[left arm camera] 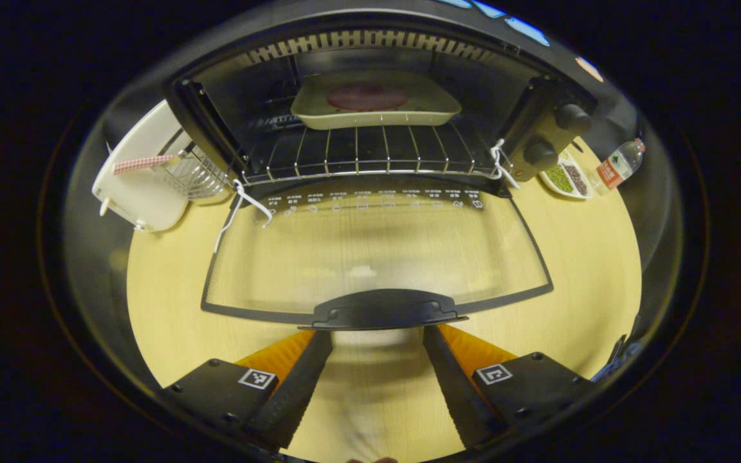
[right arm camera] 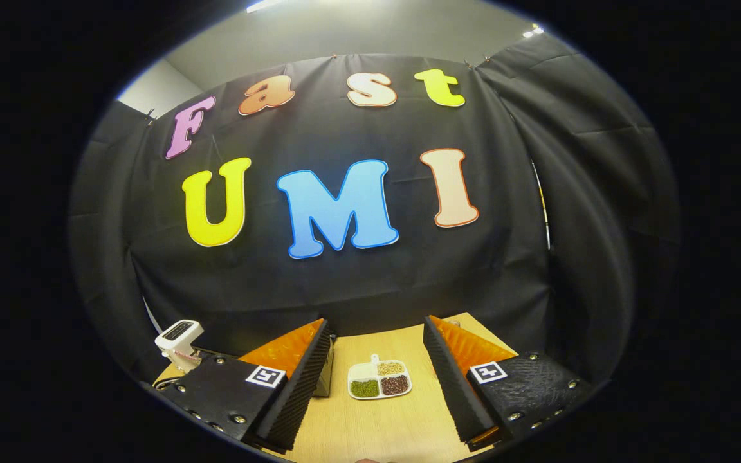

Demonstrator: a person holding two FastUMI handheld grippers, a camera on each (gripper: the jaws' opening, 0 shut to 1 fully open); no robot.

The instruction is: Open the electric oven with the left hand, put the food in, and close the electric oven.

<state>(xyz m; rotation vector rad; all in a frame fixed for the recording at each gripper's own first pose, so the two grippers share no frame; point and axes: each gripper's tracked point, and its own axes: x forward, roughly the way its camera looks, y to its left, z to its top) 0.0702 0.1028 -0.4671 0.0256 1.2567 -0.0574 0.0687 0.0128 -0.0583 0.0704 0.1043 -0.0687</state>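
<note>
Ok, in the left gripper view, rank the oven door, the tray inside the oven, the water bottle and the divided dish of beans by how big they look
1. oven door, largest, though nearest the camera.
2. tray holding the food.
3. and 4. water bottle and divided dish look about alike; both sit small at the view's edge, so I won't rank them.

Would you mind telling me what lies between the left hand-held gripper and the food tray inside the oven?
In the left gripper view, the lowered glass oven door and wire rack lie between the left hand-held gripper and the food tray.

- The oven (left arm camera: pixel 370 96) mouth stands open above the rack (left arm camera: pixel 357 154); the tray (left arm camera: pixel 375 101) fills its back.
- The lowered door (left arm camera: pixel 377 257) lies flat across the desk (left arm camera: pixel 589 270), its handle (left arm camera: pixel 386 310) just ahead of the left tool (left arm camera: pixel 377 379).
- Bare desk flanks the door.
</note>
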